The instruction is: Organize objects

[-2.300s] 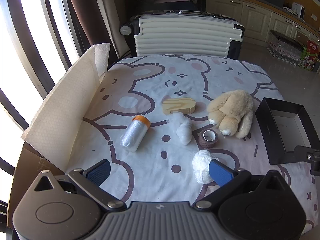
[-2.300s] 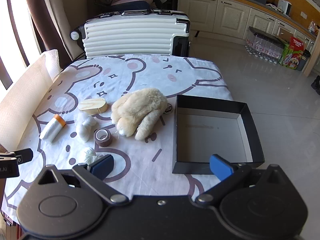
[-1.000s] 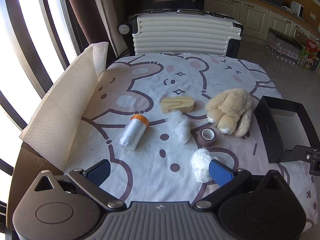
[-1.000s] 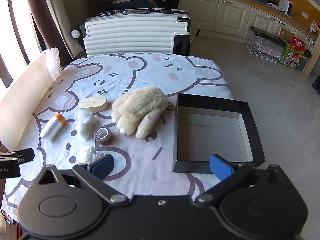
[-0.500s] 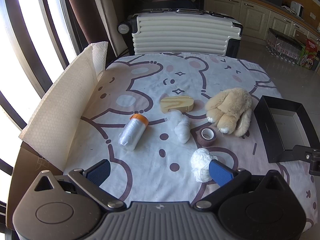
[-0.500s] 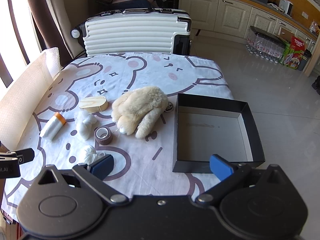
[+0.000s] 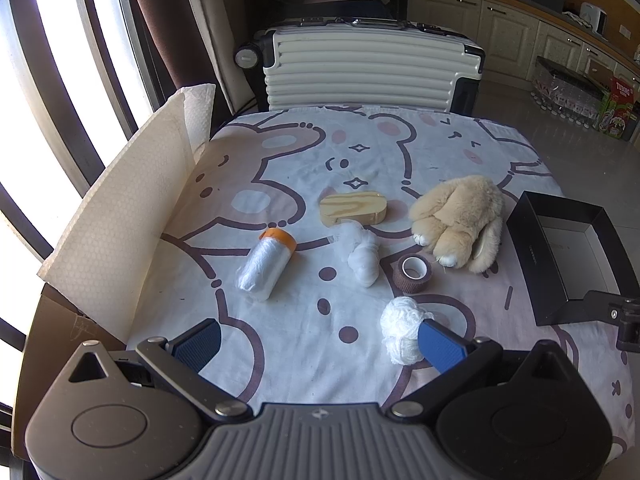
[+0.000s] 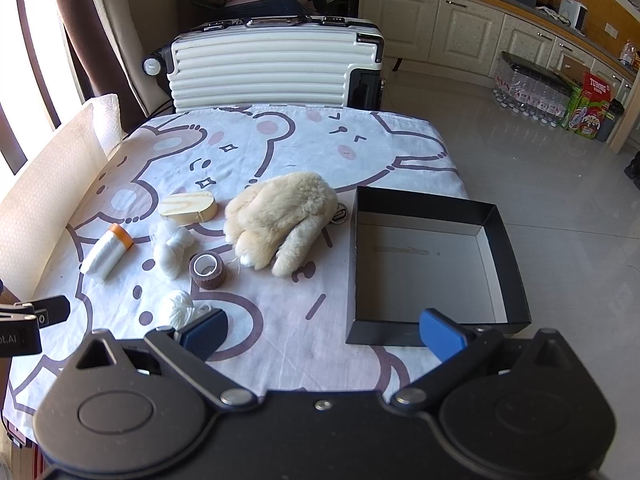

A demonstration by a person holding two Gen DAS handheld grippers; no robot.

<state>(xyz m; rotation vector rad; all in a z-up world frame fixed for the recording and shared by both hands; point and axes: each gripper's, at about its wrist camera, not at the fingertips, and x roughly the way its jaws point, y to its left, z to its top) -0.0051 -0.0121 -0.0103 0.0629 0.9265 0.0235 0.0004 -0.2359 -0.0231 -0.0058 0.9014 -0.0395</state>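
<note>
On the bear-print cloth lie a clear plastic roll with an orange cap [image 7: 267, 262], a wooden oval block [image 7: 353, 209], a white gauze bundle [image 7: 362, 254], a brown tape roll [image 7: 413, 273], a white yarn ball [image 7: 400, 330] and a cream plush rabbit [image 7: 460, 220]. An empty black box [image 8: 432, 264] sits at the table's right edge. My left gripper [image 7: 320, 340] is open above the near edge, its right finger beside the yarn ball. My right gripper [image 8: 322, 332] is open, in front of the box's near-left corner.
A white honeycomb paper sheet [image 7: 120, 220] stands along the table's left edge. A white ribbed suitcase [image 7: 372, 68] stands behind the table. Tiled floor [image 8: 560, 184] lies to the right, with cabinets and bottle packs beyond.
Both grippers have barely shifted; the views have only drifted slightly. No object has moved.
</note>
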